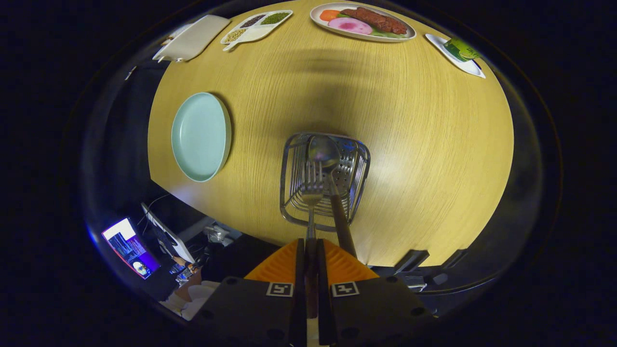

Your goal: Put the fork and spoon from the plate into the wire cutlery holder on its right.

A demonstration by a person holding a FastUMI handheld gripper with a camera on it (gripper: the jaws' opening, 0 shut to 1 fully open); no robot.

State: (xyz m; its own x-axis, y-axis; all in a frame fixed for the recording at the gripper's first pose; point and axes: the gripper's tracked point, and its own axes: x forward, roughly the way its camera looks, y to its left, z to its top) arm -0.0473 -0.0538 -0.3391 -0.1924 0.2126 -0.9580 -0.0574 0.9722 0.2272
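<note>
I look straight down on a round wooden table (409,144). My gripper (311,248) is shut on the handle of the fork (312,185), whose tines hang just above or inside the wire cutlery holder (289,168) directly ahead of the orange fingers (277,265). The spoon (324,152) stands in the holder, bowl towards the far side, its dark handle (342,226) leaning back beside my right finger. To the holder's left lies the pale green plate (200,137), bare.
Along the table's far side sit a white tray (193,37), a divided dish of beans (255,26), a plate of food (364,21) and a white dish with a green packet (458,53). A lit screen (130,248) and a hand (185,291) lie off the near edge.
</note>
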